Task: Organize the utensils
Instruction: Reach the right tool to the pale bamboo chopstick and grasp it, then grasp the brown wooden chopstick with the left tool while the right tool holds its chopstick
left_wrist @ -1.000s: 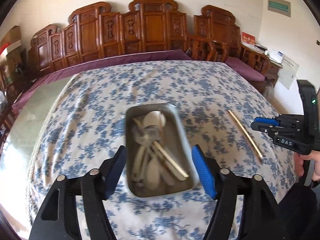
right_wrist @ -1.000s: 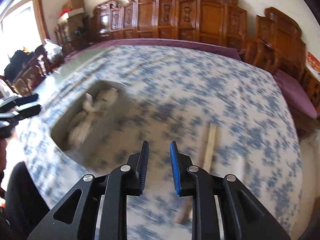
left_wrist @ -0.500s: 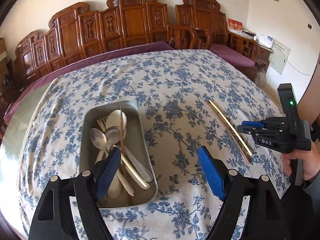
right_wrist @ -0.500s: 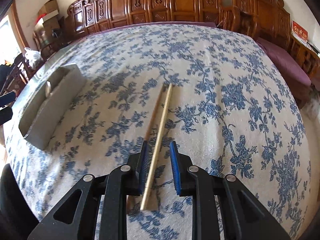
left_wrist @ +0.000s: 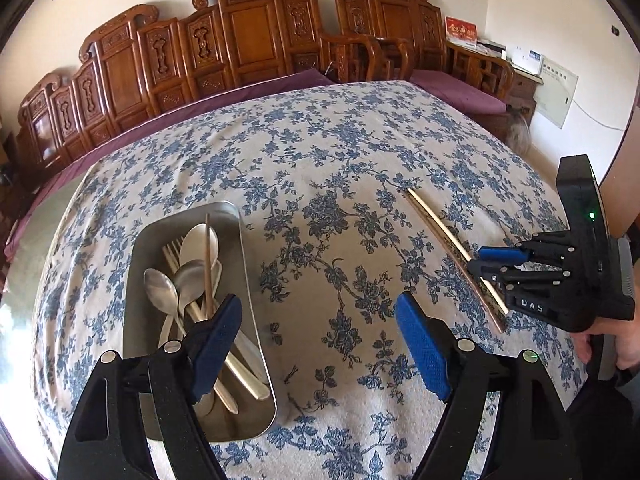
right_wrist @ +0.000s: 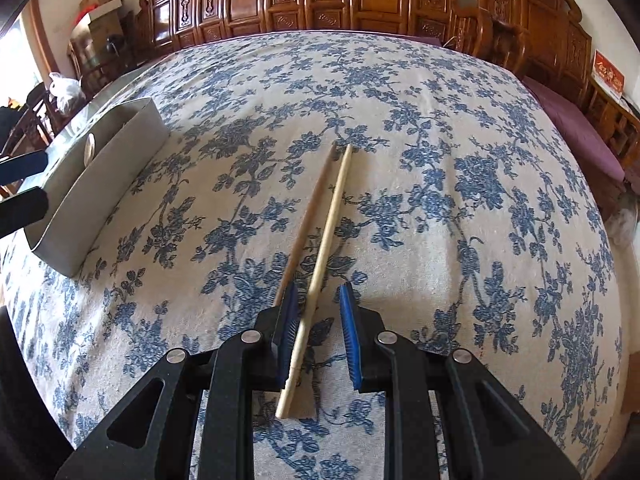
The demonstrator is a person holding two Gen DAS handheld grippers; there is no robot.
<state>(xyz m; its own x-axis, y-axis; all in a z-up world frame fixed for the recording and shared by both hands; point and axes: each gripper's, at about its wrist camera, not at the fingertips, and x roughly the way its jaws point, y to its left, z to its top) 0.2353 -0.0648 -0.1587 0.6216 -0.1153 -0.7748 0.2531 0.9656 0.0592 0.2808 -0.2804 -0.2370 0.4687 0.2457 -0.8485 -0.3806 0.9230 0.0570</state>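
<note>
the metal tray (left_wrist: 248, 280) serves as the reference landmark; it rests on the table (left_wrist: 340, 168), which is covered by a blue floral cloth. the tray holds several spoons (left_wrist: 160, 286), at least one fork and a single chopstick (left_wrist: 207, 264) lying lengthwise over the spoons. the left gripper (left_wrist: 318, 344) hovers beside the tray's near right corner, its fingers (left_wrist: 422, 352) spread wide apart and holding nothing; the left finger overlaps the tray's contents in view, and contact cannot be confirmed. two chopsticks lie well to the right of the tray on the cloth, side by side and nearly parallel: a pale chopstick (right_wrist: 320, 268) and a darker brown chopstick (right_wrist: 308, 216). the right gripper (right_wrist: 318, 336) is positioned at the near end of this pair, far from the tray. its fingers (right_wrist: 350, 336) stand slightly apart, straddling the pale chopstick without clamping it; the brown chopstick passes outside the left finger.
</note>
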